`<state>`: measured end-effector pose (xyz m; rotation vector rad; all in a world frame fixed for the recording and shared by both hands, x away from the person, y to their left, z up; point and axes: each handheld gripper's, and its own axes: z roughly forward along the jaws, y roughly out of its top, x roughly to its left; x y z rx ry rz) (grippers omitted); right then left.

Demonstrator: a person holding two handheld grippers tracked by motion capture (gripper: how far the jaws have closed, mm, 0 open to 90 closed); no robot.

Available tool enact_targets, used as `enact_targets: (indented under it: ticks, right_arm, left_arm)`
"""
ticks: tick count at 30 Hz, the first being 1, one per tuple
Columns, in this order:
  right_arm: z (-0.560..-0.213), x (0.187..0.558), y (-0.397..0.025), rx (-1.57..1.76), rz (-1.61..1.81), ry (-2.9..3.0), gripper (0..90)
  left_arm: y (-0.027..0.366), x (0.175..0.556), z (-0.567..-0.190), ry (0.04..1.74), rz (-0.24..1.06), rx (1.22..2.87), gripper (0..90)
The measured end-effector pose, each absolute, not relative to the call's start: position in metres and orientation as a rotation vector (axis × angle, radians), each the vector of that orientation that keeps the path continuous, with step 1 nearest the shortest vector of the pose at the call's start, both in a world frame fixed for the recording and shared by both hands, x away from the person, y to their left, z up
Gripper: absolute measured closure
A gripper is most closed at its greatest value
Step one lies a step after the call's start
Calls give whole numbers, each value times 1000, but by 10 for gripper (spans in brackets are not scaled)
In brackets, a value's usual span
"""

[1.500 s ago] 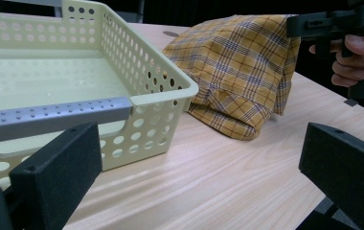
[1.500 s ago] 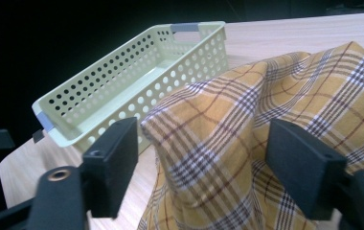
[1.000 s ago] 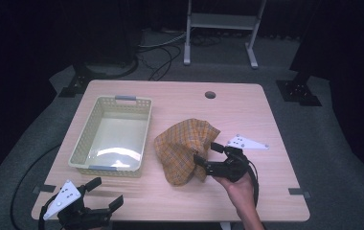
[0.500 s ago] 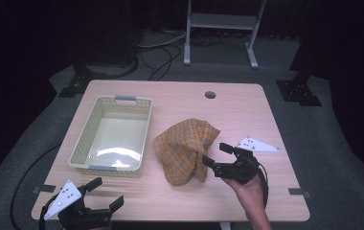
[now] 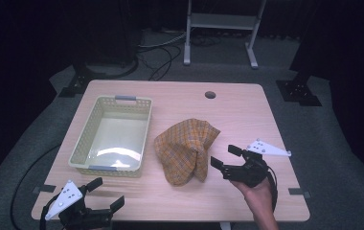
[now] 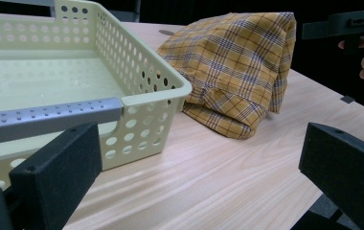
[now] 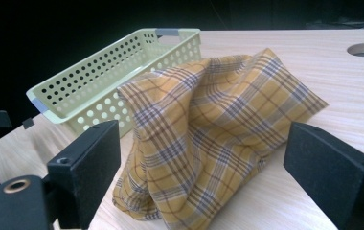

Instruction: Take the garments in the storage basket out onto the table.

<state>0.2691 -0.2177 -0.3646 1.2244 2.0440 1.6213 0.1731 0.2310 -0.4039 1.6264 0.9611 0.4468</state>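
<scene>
A crumpled yellow plaid cloth (image 5: 185,146) lies heaped on the wooden table (image 5: 247,115), right of a pale yellow perforated basket (image 5: 113,134) with nothing in it. My right gripper (image 5: 224,156) is open just right of the cloth, a small gap apart from its edge. In the right gripper view the cloth (image 7: 218,120) rises between and beyond the jaws, with the basket (image 7: 113,67) behind it. My left gripper (image 5: 107,192) is open at the table's near left edge, in front of the basket. The left gripper view has the basket (image 6: 137,81) close by and the cloth (image 6: 237,67) farther off.
A round cable hole (image 5: 210,94) sits near the table's far edge. Beyond the table a metal stand (image 5: 218,28) and cables lie on the dark floor. Bare tabletop stretches right of the cloth and behind it.
My right gripper has drawn back to the right from the cloth's edge, leaving a small gap. The cloth has settled on the table. The left gripper has stayed put.
</scene>
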Motion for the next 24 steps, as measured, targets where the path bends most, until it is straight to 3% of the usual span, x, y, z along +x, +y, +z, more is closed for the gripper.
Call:
enact_targets:
  ticks: [24]
  right_arm:
    - [-372, 250, -247, 1306, 1578, 1978, 124]
  left_arm:
    - [229, 172, -403, 957, 450, 1630, 10]
